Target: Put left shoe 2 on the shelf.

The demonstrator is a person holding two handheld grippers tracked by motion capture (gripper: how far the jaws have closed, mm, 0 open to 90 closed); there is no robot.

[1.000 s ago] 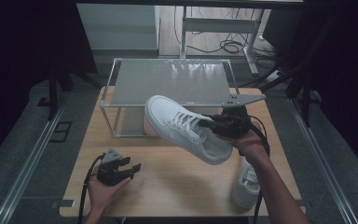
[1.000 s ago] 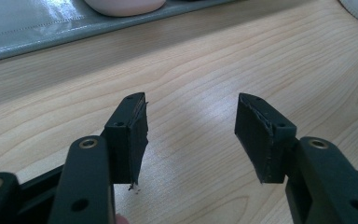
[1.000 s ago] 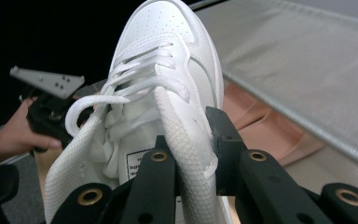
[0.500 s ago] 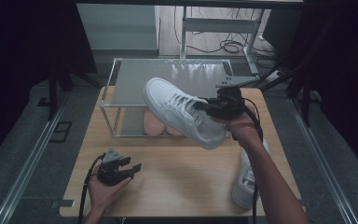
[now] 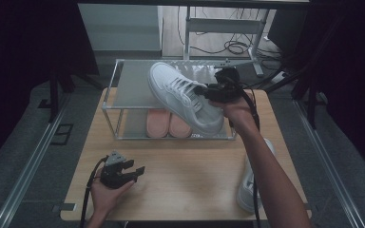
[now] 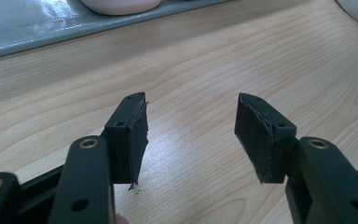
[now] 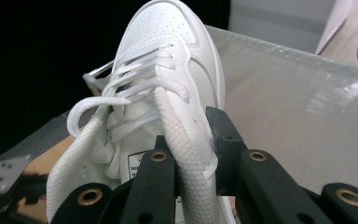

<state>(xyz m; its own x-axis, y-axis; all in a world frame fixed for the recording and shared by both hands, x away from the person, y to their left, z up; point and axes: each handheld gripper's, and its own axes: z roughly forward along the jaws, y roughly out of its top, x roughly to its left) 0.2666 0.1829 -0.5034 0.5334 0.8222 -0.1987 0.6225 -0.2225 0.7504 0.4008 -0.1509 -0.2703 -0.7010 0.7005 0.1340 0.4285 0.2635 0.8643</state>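
Right tool (image 5: pixel 208 93) grips the white sneaker (image 5: pixel 183 97) by the side wall of its opening. In the right gripper view the two black jaws pinch the collar edge (image 7: pixel 186 154) between them, one jaw inside the shoe and one outside. The sneaker hangs in the air above the front part of the grey shelf rack (image 5: pixel 123 78), clear of its top plate. Its long axis runs on a diagonal in the high view: the toe (image 5: pixel 158 72) points up and to the far left, over the top plate, while the heel (image 5: pixel 214 126) drops toward the near right, in front of the rack's front rail. The sole faces down and to the left, so the shoe is tilted, toe high. Laces lie loosely across the tongue, one loop standing out to the side.

On the lower level of the rack sits a pair of pink shoes (image 5: pixel 166 122), side by side, just under the held sneaker. A second white sneaker (image 5: pixel 249 190) lies on the wooden worktop (image 5: pixel 185 171) at the near right, partly behind the person's right forearm.

Left tool (image 5: pixel 121 170) rests low on the worktop at the near left, held in the left hand, its jaws spread wide with bare wood between them.
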